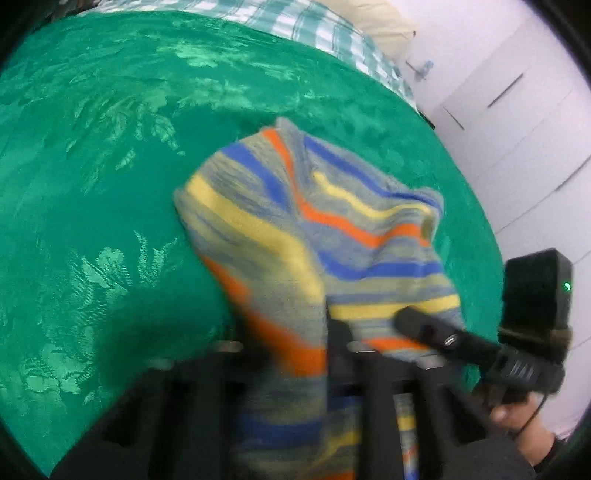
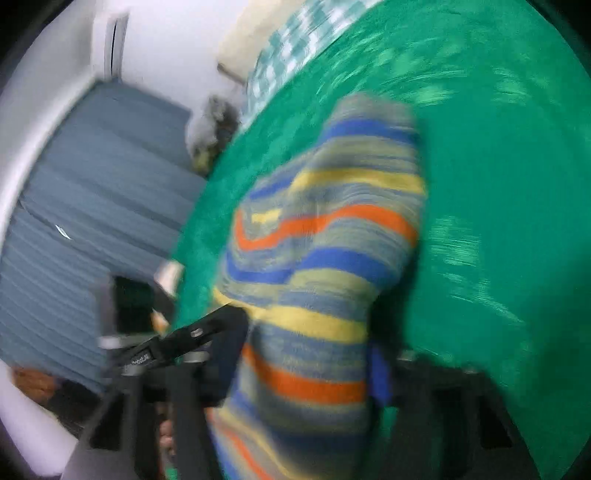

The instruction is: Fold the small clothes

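Striped garment (image 1: pixel 314 236), knitted in grey, blue, yellow and orange bands, hangs bunched above a bed spread (image 1: pixel 92 184) of green patterned cloth that fills most of both views. A checked sheet (image 1: pixel 295 22) lies at twelve o'clock beyond the spread, and white cupboard doors (image 1: pixel 517 122) stand at two o'clock. In the left wrist view the left claw (image 1: pixel 328 354) is clamped on the garment's lower edge at six o'clock, cloth draped over its fingers. The right claw (image 1: pixel 410 321) comes in from four o'clock, pinching the same edge just beside it. The right wrist view is blurred; the garment (image 2: pixel 321 266) fills its centre.
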Demonstrator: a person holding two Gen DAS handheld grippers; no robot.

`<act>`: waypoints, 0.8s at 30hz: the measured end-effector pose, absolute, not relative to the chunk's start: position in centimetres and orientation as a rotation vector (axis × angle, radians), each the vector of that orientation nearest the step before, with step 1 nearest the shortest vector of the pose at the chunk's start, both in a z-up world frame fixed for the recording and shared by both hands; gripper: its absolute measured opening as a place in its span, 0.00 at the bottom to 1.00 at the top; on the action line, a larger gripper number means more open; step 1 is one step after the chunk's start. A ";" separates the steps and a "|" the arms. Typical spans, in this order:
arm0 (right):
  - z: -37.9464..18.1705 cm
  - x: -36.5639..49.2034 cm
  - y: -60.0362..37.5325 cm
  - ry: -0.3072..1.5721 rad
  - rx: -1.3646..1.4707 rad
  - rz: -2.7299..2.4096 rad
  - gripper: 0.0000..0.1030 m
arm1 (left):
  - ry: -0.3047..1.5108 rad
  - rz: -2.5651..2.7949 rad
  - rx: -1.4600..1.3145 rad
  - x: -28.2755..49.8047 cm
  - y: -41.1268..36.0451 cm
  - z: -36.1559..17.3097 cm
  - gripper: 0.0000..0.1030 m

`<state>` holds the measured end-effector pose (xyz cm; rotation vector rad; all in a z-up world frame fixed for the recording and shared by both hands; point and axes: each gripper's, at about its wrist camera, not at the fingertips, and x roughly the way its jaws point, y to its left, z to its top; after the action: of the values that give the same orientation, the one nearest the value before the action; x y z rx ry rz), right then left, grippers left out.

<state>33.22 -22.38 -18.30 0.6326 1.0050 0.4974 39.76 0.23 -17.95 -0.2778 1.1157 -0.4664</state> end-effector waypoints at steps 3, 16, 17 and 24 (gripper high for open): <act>-14.7 32.0 -21.0 0.921 0.496 0.464 0.26 | 1.033 -0.474 -0.274 38.2 0.8 -14.8 0.17; -7.8 29.9 -22.4 0.851 0.442 0.418 0.58 | 1.031 -0.321 -0.108 35.4 1.8 -10.9 0.83; -9.8 29.4 -23.8 0.917 0.378 0.289 0.79 | 1.064 -0.272 -0.065 34.3 2.1 -12.3 0.79; -9.1 19.6 -27.1 0.973 0.122 0.072 0.90 | 0.915 -0.193 0.081 23.7 1.9 -8.0 0.95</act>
<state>19.64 -27.12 -9.14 0.1221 0.9734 0.0720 23.74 1.90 -8.02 0.0806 0.9152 -0.1935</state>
